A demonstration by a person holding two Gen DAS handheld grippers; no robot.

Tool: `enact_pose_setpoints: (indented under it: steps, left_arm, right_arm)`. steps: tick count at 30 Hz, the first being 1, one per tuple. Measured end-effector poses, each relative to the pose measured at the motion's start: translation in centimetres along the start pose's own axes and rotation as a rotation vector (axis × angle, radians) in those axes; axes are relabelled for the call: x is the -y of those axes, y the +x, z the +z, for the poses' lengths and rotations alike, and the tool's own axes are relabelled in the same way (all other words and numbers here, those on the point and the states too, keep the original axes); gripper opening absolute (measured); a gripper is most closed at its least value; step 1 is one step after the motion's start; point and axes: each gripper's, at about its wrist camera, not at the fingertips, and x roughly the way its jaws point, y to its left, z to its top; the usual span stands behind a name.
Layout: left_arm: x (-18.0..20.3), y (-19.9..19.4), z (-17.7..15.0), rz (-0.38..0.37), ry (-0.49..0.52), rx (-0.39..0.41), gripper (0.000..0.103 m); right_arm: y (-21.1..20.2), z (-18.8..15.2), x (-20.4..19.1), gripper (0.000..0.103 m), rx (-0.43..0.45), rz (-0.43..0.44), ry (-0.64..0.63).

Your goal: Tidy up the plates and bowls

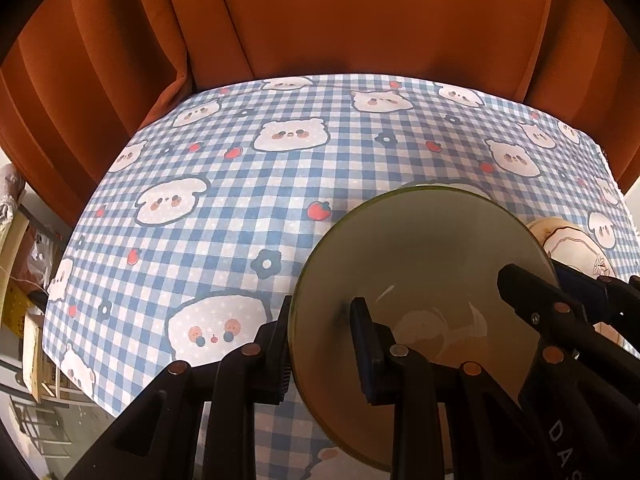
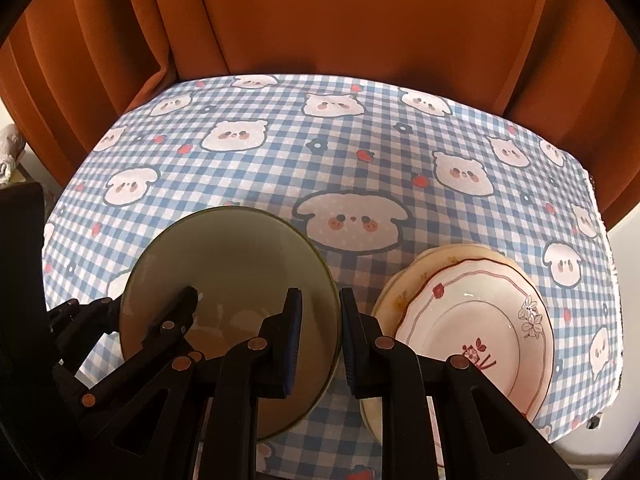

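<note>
A pale green bowl (image 1: 424, 248) with a dark rim sits on the checked tablecloth (image 1: 224, 184). My left gripper (image 1: 320, 344) straddles the bowl's left rim, one finger inside, one outside, with a visible gap. In the right wrist view my right gripper (image 2: 320, 340) straddles the right rim of the bowl (image 2: 232, 264) the same way, and is not clamped. A stack of white floral plates (image 2: 480, 320) lies just right of the right gripper; its edge shows in the left wrist view (image 1: 568, 248). The other gripper's fingers (image 1: 532, 300) reach into the bowl.
Orange curtains (image 1: 320, 20) hang behind the table. The tablecloth (image 2: 360, 140) spreads out beyond the bowl. The table's left edge drops to clutter and a shelf (image 1: 24, 300). The right table edge (image 2: 608, 260) lies close to the plates.
</note>
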Motion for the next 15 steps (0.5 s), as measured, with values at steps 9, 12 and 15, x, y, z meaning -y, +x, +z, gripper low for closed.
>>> enact_pose_setpoints:
  steps: [9, 12, 15]
  left_arm:
    - [0.2, 0.2, -0.4, 0.027, -0.008, -0.007, 0.034]
    - [0.4, 0.1, -0.6, 0.018, -0.006, -0.019, 0.039]
    - [0.5, 0.0, -0.7, -0.004, -0.006, -0.033, 0.053]
  right_arm:
    - [0.0, -0.6, 0.5, 0.022, 0.003, 0.026, 0.007]
    - [0.2, -0.9, 0.7, 0.022, -0.016, 0.052, 0.017]
    - [0.3, -1.2, 1.4, 0.022, -0.035, 0.095, 0.051]
